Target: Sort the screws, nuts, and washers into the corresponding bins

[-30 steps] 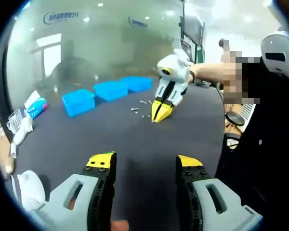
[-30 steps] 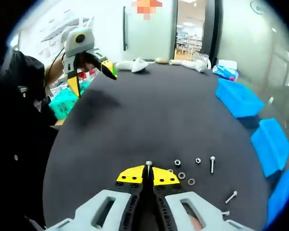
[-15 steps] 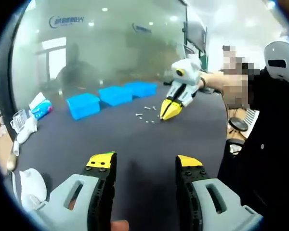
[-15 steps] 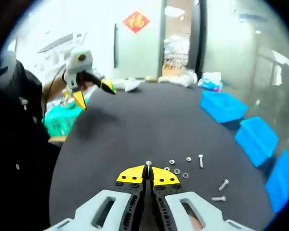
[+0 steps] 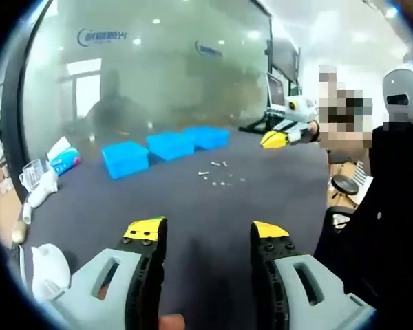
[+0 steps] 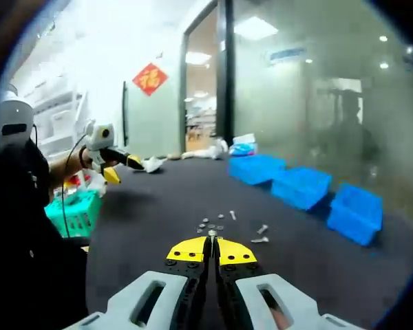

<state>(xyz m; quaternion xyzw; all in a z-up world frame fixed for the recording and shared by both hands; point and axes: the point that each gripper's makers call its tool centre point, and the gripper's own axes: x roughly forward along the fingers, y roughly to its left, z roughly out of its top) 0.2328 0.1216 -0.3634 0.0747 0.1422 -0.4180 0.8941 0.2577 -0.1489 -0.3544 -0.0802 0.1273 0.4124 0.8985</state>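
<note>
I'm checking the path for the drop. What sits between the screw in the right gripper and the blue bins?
Nothing visible blocks it. The right gripper is shut on a screw; between it and the blue bins lie only loose screws, nuts and washers on the dark table.

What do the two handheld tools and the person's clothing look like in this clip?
Both match: each claw, left and right, has grey slotted fingers, black inner edges and yellow tips with small screws. The bodies are white with a yellow ring. A thin dark cable hangs from the left one. The sleeve is black.

Three bins (image 5: 168, 146) in a row on the table (image 5: 193, 206), loose screws (image 5: 217, 175) (with nuts, washers) just before them
</note>
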